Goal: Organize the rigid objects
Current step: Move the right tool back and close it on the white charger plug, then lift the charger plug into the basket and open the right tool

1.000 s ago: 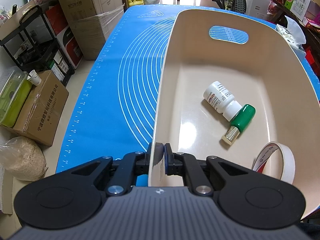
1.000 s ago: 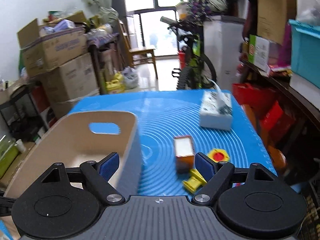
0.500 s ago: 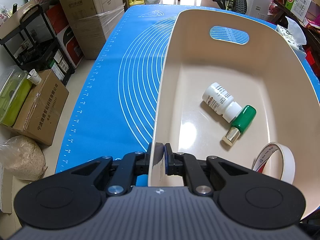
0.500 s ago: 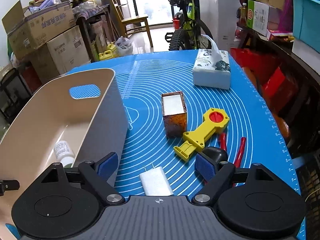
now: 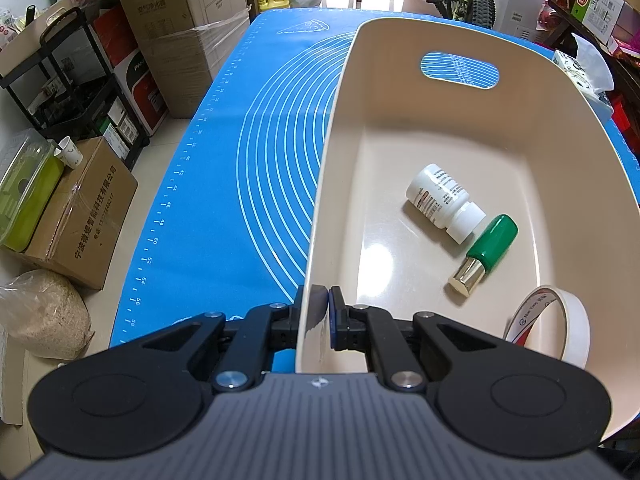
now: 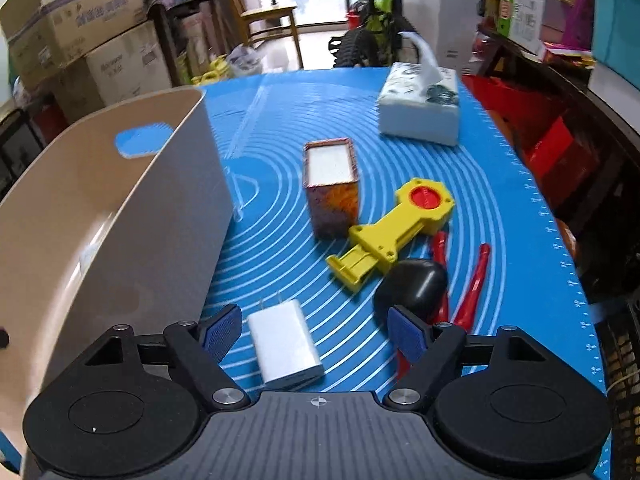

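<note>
Clamping down on the near rim of the beige bin point(image 5: 332, 184), the left gripper point(image 5: 320, 312) has its jaws pressed together on the thin wall, one pad outside, one inside. Down in the bin lie a white pill bottle point(image 5: 440, 200) on its side, a green-capped little bottle point(image 5: 486, 254) just touching its cap end, and a roll of white tape point(image 5: 560, 324) leaning up in the near right corner. Over on the right side, the right gripper point(image 6: 316, 334) hangs above the blue mat point(image 6: 280, 128) with its jaws wide but closing in, and the white charger block point(image 6: 284, 348) lies between the blue pads, neither one touching it. The bin wall stands just to the left of that gripper. Crowding in on the right is a black rounded object point(image 6: 412, 286), close to the right pad, resting over red-handled pliers point(image 6: 476, 276). Beyond it lies a yellow toy wrench point(image 6: 400, 230) with a red centre, touching a small orange-brown box point(image 6: 332, 196) standing upright, and a tissue pack point(image 6: 420, 108) sits well back on the mat.
</note>
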### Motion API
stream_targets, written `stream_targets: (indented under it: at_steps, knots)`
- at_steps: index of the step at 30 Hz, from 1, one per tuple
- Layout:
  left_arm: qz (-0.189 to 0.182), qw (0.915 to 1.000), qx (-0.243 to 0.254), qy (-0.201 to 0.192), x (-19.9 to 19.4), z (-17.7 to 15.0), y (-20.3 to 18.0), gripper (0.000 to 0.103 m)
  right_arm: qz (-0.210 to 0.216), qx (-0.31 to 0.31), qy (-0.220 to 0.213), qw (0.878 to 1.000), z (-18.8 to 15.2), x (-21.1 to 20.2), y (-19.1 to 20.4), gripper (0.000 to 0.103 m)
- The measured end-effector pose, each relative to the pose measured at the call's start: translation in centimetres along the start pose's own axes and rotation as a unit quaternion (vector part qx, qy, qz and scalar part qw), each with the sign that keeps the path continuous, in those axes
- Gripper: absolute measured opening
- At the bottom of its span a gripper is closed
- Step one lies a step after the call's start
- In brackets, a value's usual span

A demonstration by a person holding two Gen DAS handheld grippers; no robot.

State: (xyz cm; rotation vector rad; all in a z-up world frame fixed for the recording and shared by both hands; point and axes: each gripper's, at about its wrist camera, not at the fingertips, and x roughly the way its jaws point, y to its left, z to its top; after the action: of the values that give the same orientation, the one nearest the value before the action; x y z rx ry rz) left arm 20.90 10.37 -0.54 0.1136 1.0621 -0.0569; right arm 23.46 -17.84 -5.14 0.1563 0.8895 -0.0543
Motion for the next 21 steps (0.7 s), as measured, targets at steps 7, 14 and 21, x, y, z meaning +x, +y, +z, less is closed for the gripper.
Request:
stream_targets:
  at_steps: [7,14,21]
  knots:
    - [0.0,1.0,0.001,0.0,0.0,0.1,0.0,0.011,-0.003,-0.062,0.009,0.998,-0.8,1.5,1.5,0.077]
    - [0.0,1.0,0.001,0.0,0.1,0.0,-0.1,0.011,-0.007,-0.095,0.009,0.995,-1.3,2.3,2.4,0.063]
    - [0.0,1.0,0.003,0.002,0.2,0.1,-0.2,0.011,-0.011,-0.109,0.001,0.994,-1.4,1.9,3.0,0.043]
